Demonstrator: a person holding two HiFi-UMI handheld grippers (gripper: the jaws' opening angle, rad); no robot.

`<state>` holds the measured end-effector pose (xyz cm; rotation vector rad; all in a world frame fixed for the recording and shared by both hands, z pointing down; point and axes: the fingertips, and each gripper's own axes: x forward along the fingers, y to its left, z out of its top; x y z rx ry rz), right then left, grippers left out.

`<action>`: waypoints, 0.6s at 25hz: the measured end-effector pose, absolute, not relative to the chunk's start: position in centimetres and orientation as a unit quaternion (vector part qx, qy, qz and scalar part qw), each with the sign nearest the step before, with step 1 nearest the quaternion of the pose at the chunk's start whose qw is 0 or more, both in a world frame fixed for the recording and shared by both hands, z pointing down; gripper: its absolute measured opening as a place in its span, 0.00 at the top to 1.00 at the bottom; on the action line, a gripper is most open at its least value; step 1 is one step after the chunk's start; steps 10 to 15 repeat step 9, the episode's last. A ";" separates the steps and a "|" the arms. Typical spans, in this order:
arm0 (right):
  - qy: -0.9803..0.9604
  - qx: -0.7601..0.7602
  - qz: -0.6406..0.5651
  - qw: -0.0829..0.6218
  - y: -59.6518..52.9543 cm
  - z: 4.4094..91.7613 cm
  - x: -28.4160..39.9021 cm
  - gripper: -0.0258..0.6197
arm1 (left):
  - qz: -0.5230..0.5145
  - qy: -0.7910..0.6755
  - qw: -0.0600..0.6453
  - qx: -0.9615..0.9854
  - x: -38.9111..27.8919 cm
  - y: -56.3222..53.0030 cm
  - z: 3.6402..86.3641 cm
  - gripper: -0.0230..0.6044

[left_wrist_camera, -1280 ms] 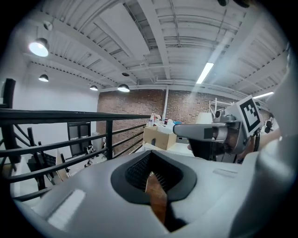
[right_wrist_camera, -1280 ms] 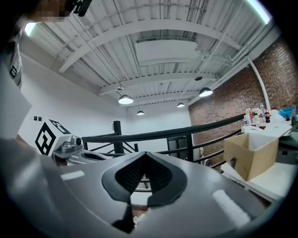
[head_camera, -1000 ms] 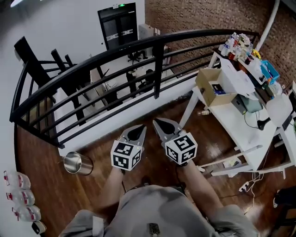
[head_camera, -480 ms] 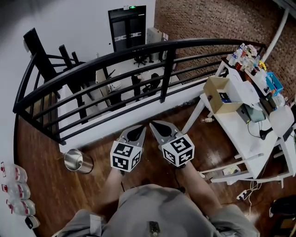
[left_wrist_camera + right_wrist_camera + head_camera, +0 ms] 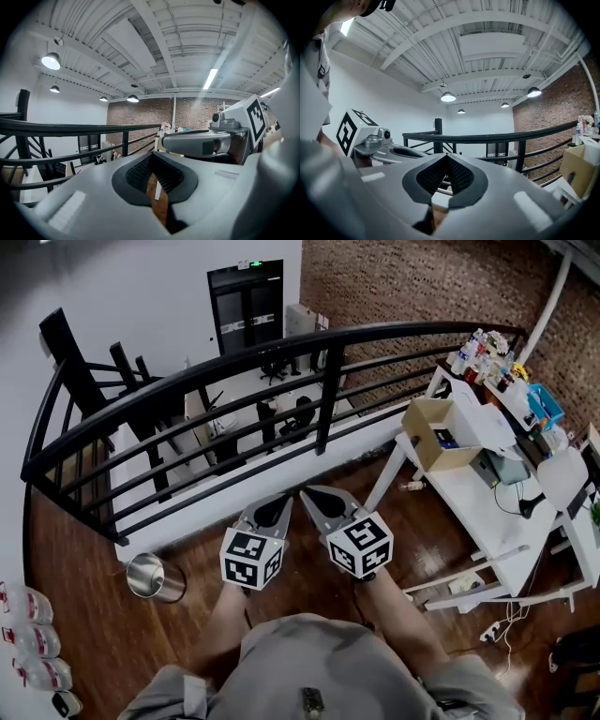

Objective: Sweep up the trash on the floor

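Both grippers are held side by side in front of the person, near level, pointing at the black railing [image 5: 281, 357]. The left gripper [image 5: 278, 503] is shut with nothing in it; in the left gripper view its dark pads [image 5: 159, 171] meet at the tip of the left gripper [image 5: 151, 158]. The right gripper [image 5: 313, 495] is also shut and empty, shown again as the right gripper [image 5: 446, 160] in its own view. A small bottle-like piece of litter [image 5: 412, 486] lies on the wooden floor [image 5: 300, 559] by a table leg. No broom or dustpan shows.
A shiny metal bin [image 5: 155, 577] stands on the floor at the left, with plastic bottles [image 5: 28, 643] beyond it. A cluttered white table [image 5: 478, 507] with a cardboard box [image 5: 436, 432] fills the right. Cables [image 5: 502, 624] and scraps lie under it. The railing guards a drop ahead.
Both grippers have edged slightly forward and up together, still shut. The head view has swung a little, so the railing, bin and table sit slightly differently in the picture.
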<state>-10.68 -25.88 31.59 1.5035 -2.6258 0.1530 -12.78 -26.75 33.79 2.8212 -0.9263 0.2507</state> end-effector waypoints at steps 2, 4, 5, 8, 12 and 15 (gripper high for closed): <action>-0.864 0.498 0.050 0.055 -25.6 31.5 -10.5 0.96 | 0.083 -0.308 0.080 0.945 -12.7 -26.5 33.8 0.95; -0.863 0.500 0.050 0.052 -25.5 31.5 -10.4 0.96 | 0.083 -0.305 0.078 0.946 -12.5 -26.4 33.8 0.95; -0.862 0.501 0.051 0.050 -25.5 31.4 -10.4 0.96 | 0.083 -0.303 0.077 0.946 -12.4 -26.3 33.8 0.95; -0.861 0.503 0.052 0.047 -25.6 31.3 -10.5 0.96 | 0.087 -0.297 0.075 0.948 -12.3 -26.2 33.9 0.95; -0.861 0.504 0.052 0.046 -25.7 31.3 -10.5 0.96 | 0.089 -0.295 0.074 0.948 -12.3 -26.2 33.9 0.95; -0.861 0.504 0.052 0.046 -25.7 31.3 -10.5 0.96 | 0.089 -0.295 0.074 0.948 -12.3 -26.2 33.9 0.95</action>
